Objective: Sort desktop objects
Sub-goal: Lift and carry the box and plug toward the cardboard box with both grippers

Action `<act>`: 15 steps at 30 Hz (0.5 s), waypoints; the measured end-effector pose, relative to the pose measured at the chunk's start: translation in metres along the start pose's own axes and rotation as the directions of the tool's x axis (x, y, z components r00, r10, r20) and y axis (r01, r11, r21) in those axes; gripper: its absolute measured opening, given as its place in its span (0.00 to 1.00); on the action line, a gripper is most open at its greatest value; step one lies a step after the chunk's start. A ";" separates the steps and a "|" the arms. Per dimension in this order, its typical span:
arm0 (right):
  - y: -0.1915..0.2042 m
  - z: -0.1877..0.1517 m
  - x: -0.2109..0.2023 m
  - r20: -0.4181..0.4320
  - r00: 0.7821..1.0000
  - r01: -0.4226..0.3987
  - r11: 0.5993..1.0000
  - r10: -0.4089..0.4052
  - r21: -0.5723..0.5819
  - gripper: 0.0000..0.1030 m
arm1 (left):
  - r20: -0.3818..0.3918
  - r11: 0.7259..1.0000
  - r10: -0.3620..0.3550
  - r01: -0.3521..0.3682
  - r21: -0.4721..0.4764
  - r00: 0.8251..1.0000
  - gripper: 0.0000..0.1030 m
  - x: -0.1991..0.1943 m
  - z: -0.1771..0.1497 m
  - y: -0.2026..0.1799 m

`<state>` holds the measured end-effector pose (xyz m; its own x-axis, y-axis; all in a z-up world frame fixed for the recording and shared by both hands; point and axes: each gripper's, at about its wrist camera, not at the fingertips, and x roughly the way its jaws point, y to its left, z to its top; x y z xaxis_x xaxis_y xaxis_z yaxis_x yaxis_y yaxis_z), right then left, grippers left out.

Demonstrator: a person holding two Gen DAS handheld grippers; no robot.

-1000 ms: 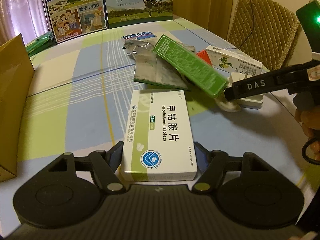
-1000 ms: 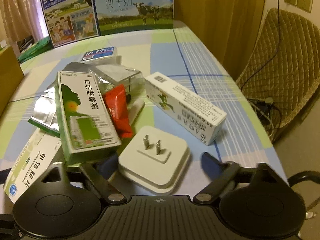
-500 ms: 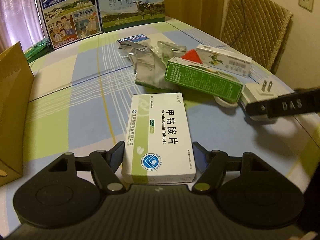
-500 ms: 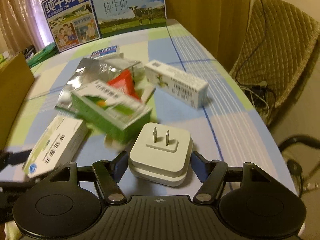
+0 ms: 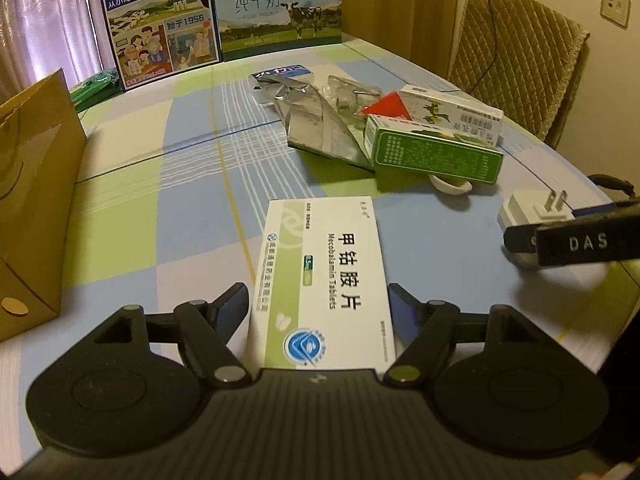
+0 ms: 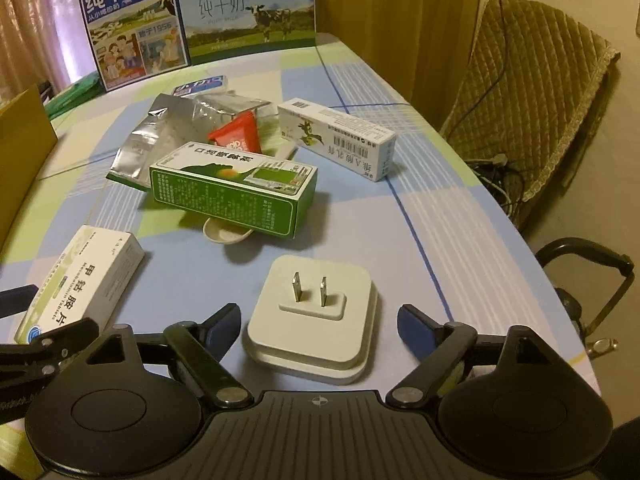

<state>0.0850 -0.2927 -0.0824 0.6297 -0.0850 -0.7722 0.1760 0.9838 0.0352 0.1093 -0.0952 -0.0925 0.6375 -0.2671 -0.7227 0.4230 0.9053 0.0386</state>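
- Both jaws stand open, holding nothing.
- Left gripper [image 5: 320, 304]: tablet box [image 5: 324, 276] lies between them, long axis pointing straight ahead.
- Right gripper [image 6: 318, 320]: plug adapter [image 6: 314, 316] sits between them on the counter [image 6: 420, 216], prongs up.

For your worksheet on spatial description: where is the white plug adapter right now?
In the right wrist view the white plug adapter lies prongs-up on the table between the open right gripper fingers, nearer than the green box.

Home dining room: checked tablecloth [image 6: 420, 216], quilted chair [image 6: 532, 92], curtains [image 5: 52, 20].
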 end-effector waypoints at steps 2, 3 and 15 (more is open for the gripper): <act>0.000 0.000 0.002 -0.003 1.000 0.009 1.000 -0.009 0.003 0.80 | -0.004 1.000 0.006 -0.006 -0.008 1.000 0.69 0.005 0.002 0.001; 0.000 0.000 0.003 -0.003 1.000 0.018 1.000 -0.018 0.004 0.80 | -0.005 1.000 0.008 -0.008 -0.012 1.000 0.69 0.008 0.003 0.001; 0.006 0.001 0.004 0.019 1.000 0.022 0.999 -0.021 -0.025 0.61 | -0.012 1.000 0.031 -0.031 -0.003 0.999 0.65 0.013 0.005 0.002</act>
<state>0.0892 -0.2869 -0.0845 0.6402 -0.1090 -0.7604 0.1706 0.9853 0.0023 0.1211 -0.0987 -0.0986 0.6426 -0.2346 -0.7294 0.4010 0.9141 0.0594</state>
